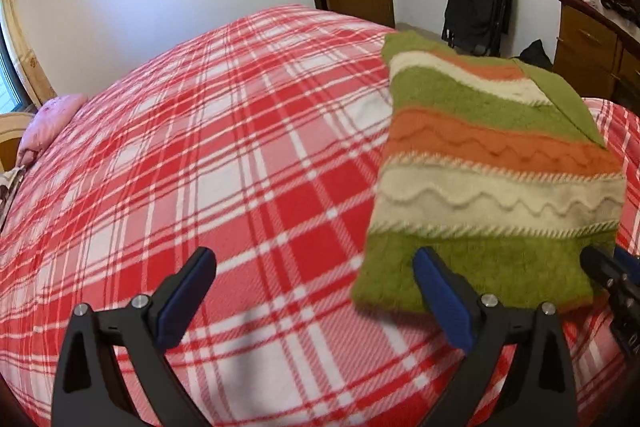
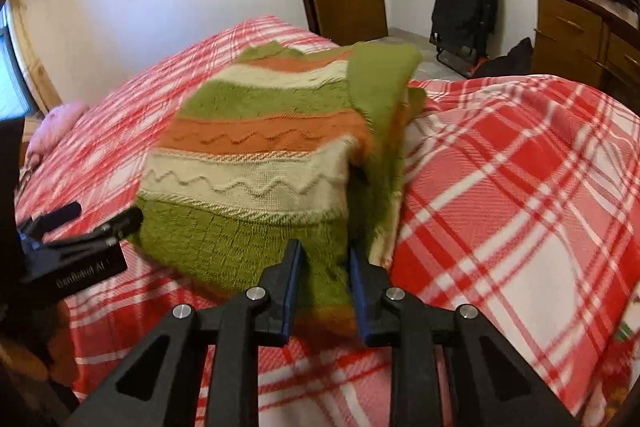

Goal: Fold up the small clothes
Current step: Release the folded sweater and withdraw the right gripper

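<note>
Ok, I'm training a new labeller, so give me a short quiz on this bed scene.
1. True or false: the left gripper stands wide open, gripping nothing.
2. The striped sweater lies on: A) a wooden floor, B) a red plaid blanket, C) a dresser.
3. Which gripper has the sweater's green hem between its fingers?
Key: 1 true; 2 B; 3 the right gripper.

A knitted sweater (image 1: pixel 492 163) (image 2: pixel 256 163), banded in green, orange and cream with raised zigzag lines, lies folded into a rough rectangle on the red-and-white plaid bed (image 1: pixel 200 167) (image 2: pixel 520 187). A plain green panel is folded diagonally over its far right corner; its green checked hem lies nearest.
</note>
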Demonstrator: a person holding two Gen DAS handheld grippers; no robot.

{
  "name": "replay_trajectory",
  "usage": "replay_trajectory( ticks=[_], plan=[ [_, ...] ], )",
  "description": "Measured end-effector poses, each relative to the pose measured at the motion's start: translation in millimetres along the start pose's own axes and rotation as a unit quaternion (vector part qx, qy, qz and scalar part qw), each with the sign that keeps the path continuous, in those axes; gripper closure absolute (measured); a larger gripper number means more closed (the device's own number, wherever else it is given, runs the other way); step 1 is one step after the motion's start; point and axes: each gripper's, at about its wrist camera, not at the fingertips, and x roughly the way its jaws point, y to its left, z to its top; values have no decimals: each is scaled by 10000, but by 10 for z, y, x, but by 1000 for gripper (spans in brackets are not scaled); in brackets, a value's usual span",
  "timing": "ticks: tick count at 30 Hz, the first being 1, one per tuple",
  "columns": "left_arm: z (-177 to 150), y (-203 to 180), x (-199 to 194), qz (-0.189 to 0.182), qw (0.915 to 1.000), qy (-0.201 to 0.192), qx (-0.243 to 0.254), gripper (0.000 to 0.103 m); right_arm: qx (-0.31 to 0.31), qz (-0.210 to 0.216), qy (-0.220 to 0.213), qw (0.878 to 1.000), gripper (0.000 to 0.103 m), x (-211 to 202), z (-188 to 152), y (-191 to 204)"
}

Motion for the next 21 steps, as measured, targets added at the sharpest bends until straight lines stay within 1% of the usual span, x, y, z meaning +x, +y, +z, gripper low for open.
replay_trajectory(
  ticks=[1,4,8,10,11,12,14,19,21],
  plan=[
    [-24,12,-32,-18,10000,-15,-31,2,-79,-57,-27,9999,78,-43,-10,32],
    [-105,24,-130,-50,10000,-11,-38,2,-409,-419,-63,9983,78,-189,-52,158],
    [-191,47,-274,-69,9999,-102,-14,2,-413,-652,-175,9969,77,-397,-115,229],
    [-219,84,-388,-102,9997,-198,-32,2,-427,-871,-188,9951,66,-505,-148,267],
    [-231,106,-452,-152,9996,-248,-53,2,-446,-937,-206,9944,51,-542,-158,287],
    [-238,140,-539,-224,9992,-323,-90,2,-464,-945,-246,9941,41,-563,-146,299],
    [-255,195,-676,-288,9984,-461,-151,2,-471,-931,-417,9937,40,-692,-155,340],
    [-294,366,-1035,-305,9951,-857,-385,2,-405,-820,-758,9929,39,-991,-82,429],
    [-305,431,-1158,-281,9931,-1036,-470,0,-369,-749,-883,9926,39,-1101,-43,466]
  ],
)
